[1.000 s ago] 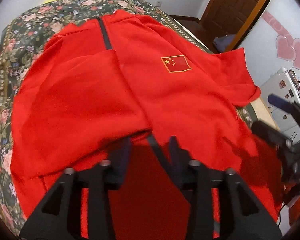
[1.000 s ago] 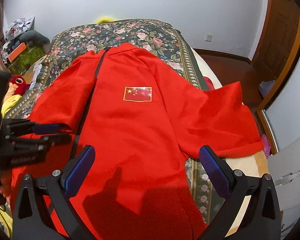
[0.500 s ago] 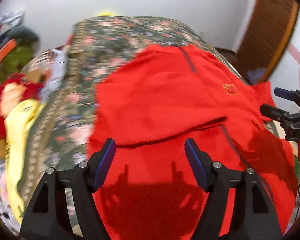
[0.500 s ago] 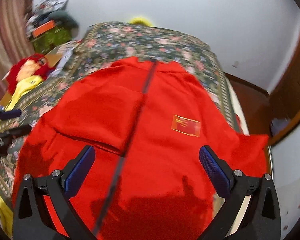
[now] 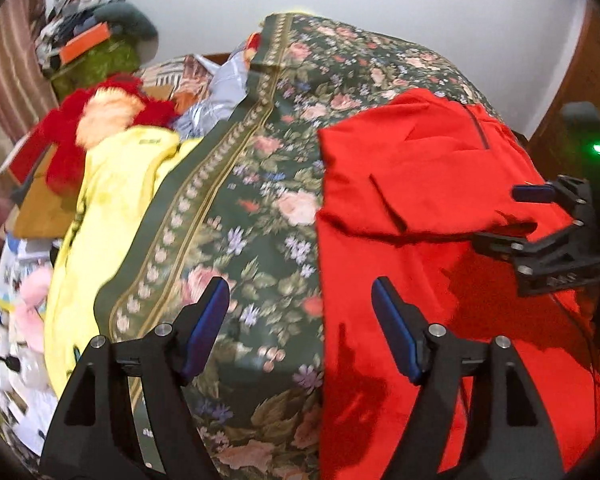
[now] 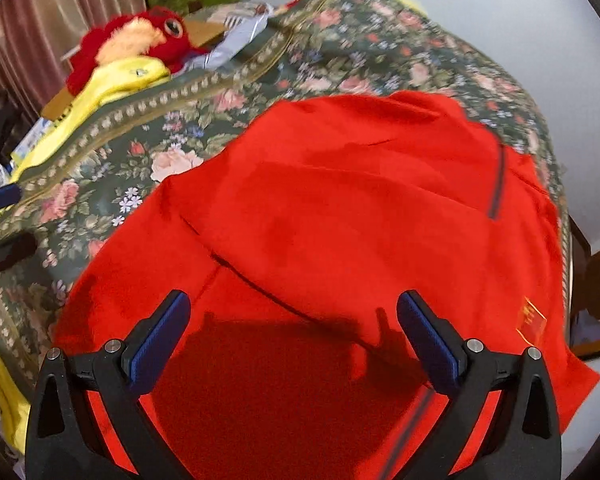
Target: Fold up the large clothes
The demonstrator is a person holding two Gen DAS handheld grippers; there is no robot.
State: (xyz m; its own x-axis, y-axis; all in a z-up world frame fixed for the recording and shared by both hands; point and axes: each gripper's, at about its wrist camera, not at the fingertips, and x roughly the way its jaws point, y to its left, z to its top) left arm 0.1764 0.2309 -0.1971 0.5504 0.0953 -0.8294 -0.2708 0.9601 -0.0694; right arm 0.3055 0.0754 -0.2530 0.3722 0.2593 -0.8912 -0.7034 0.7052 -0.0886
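red jacket [image 6: 340,216]: spread flat on the bed, front up, dark zipper [image 6: 496,188] running down the middle. Also in left view [image 5: 440,200], taking up the right half of that frame.
fold state: one sleeve/side panel lies folded in over the chest; its edge shows as a dark crease line [image 6: 260,280] across the body. Other sleeve end sticks out at lower right [image 6: 572,384] past the bed edge.
badge: small yellow-bordered flag patch [image 6: 534,318] on the chest, near the right edge of the right view.
bedspread [image 5: 260,184]: dark green floral with a patterned border strip; the jacket lies on it, bare cover to the jacket's left.
left gripper [image 5: 300,328]: jaws apart, nothing between the blue pads, no cloth contact. Jaws have just been opening. Hangs over the bedspread, straddling the jacket's left edge: one finger over floral cover, the other over red cloth.
right gripper [image 6: 294,338]: jaws spread wide, empty, over the lower body of the jacket; its shadow falls on the cloth. Seen side-on at the right edge of the left view [image 5: 540,224], above the jacket.
clutter: yellow garment [image 5: 112,208] along the bed's left side, red plush toy [image 6: 136,44] behind it, beside the bedspread border.
blur: both views motion-smeared, fine detail unreliable.
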